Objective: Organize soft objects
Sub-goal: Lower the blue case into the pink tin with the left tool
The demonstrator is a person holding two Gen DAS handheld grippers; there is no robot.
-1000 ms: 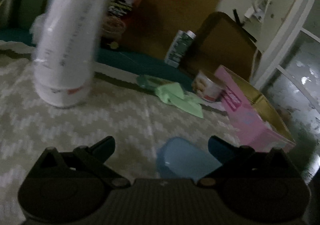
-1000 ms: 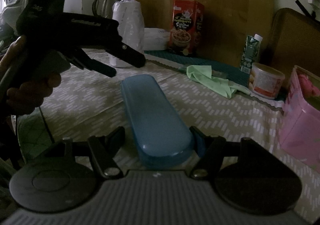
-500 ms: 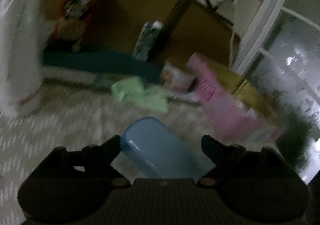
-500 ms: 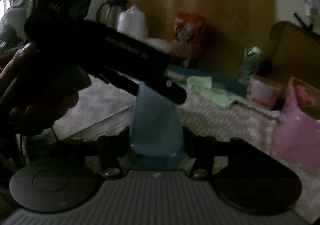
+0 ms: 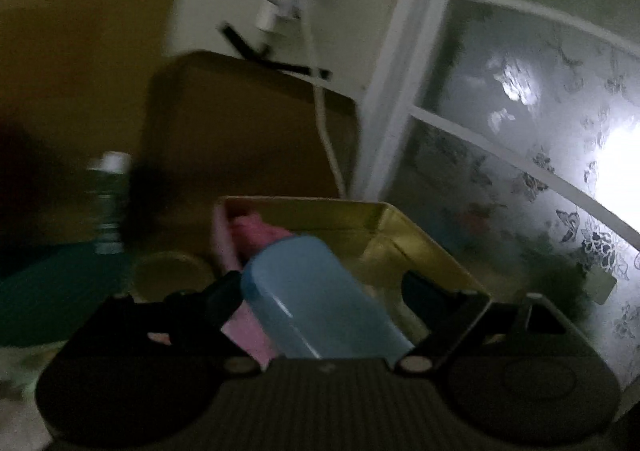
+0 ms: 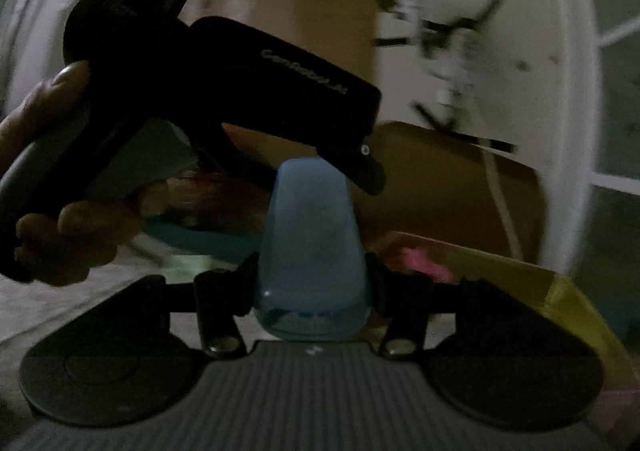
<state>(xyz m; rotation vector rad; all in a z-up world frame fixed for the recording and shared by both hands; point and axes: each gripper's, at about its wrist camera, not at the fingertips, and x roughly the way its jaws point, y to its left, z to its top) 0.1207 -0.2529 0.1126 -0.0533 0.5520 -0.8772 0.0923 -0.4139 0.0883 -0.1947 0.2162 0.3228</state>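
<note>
A long light-blue hard case (image 6: pixel 312 235) is held off the table at both ends. My right gripper (image 6: pixel 312 271) is shut on its near end, with a finger pressed on each side. My left gripper (image 5: pixel 322 281), held by a hand (image 6: pixel 60 235), is shut on the far end. There the case (image 5: pixel 312 303) lies slantwise between the jaws. Just beyond the case stands an open pink box (image 5: pixel 420 239) with a yellowish inside. A pink soft thing (image 5: pixel 256 231) lies in it. The views are dark and blurred.
A brown chair back (image 5: pixel 240 131) rises behind the box, and a frosted glass door (image 5: pixel 520 131) is to the right. A green carton (image 5: pixel 108 203), a round tin (image 5: pixel 172 271) and a teal mat (image 5: pixel 52 291) are at the left. The patterned tablecloth (image 6: pixel 80 303) lies below.
The case lay flat on the table; both grippers closed on it, lifted it and swung right toward the pink box. The white bottle and red packet left the left wrist view.
</note>
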